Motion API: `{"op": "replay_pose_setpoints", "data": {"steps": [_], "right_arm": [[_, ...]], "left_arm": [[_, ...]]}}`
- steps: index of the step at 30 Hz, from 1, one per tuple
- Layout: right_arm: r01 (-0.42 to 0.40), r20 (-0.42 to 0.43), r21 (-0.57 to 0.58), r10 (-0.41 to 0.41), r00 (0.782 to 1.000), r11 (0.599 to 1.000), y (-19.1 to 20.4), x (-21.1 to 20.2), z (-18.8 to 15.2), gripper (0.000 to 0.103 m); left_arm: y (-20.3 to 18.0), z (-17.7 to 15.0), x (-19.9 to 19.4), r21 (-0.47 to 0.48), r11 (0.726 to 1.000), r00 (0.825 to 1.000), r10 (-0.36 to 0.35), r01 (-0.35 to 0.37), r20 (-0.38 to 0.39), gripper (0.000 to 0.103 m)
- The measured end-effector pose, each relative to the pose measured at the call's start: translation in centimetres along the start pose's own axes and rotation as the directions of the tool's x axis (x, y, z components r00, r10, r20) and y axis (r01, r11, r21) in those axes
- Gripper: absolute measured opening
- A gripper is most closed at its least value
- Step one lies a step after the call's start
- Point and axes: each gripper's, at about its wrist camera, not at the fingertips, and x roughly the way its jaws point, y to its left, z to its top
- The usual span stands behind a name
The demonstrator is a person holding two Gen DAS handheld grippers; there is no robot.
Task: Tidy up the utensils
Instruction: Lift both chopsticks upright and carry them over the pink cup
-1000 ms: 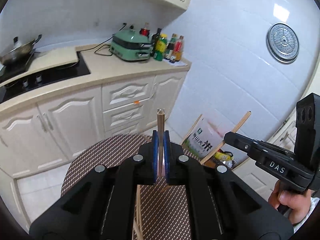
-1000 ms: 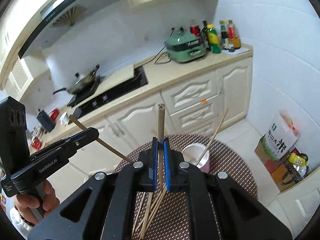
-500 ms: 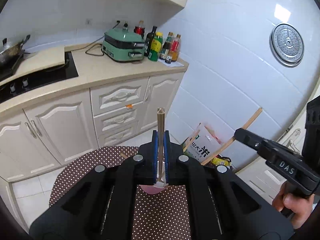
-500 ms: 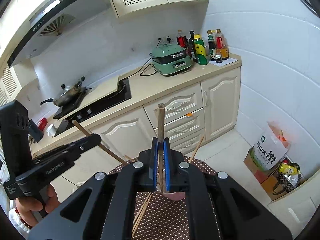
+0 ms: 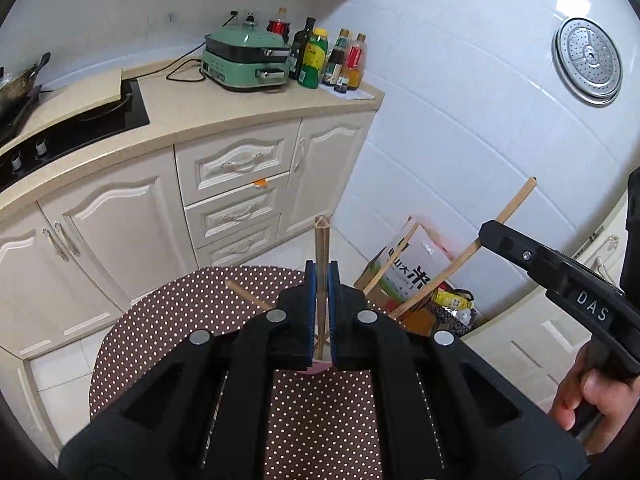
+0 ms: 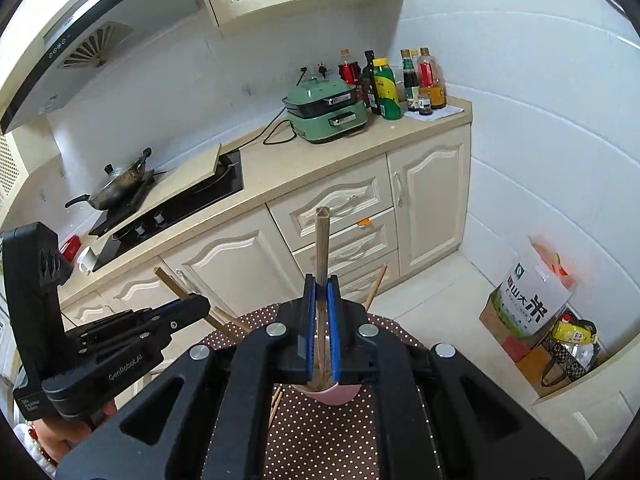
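The left gripper [image 5: 321, 312] was clamped on one chopstick [image 5: 321, 264]. The right gripper [image 6: 321, 320] was clamped on another chopstick [image 6: 322, 240], above a pink cup [image 6: 332, 394].

A mint-green electric cooker [image 6: 326, 110] sits on the beige countertop [image 6: 280, 160] beside glass condiment bottles [image 6: 400, 80]; a dark wok [image 6: 116, 184] rests on the black hob [image 6: 176, 204].

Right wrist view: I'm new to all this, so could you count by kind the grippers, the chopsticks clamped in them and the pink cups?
Grippers: 2, left gripper and right gripper
Clamped chopsticks: 2, left chopstick and right chopstick
Pink cups: 1, pink cup
Total: 5
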Motion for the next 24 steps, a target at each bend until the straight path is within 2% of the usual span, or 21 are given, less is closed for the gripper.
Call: {"op": "replay_pose_setpoints", "data": {"steps": [14, 24], "right_arm": [[0.001, -0.094, 0.002, -0.001, 0.996, 1.0, 0.0, 2.4, -2.6, 0.005], [0.014, -0.164, -0.004, -0.015, 0.986, 1.0, 0.0, 4.2, -4.6, 0.005]], "left_arm": [[-0.2, -1.9, 0.7, 0.04, 0.998, 0.998, 0.043, -0.041, -0.041, 0.006], [-0.6, -2.8, 1.1, 0.07, 0.997, 0.996, 0.047, -0.041, -0.076, 0.006]]}}
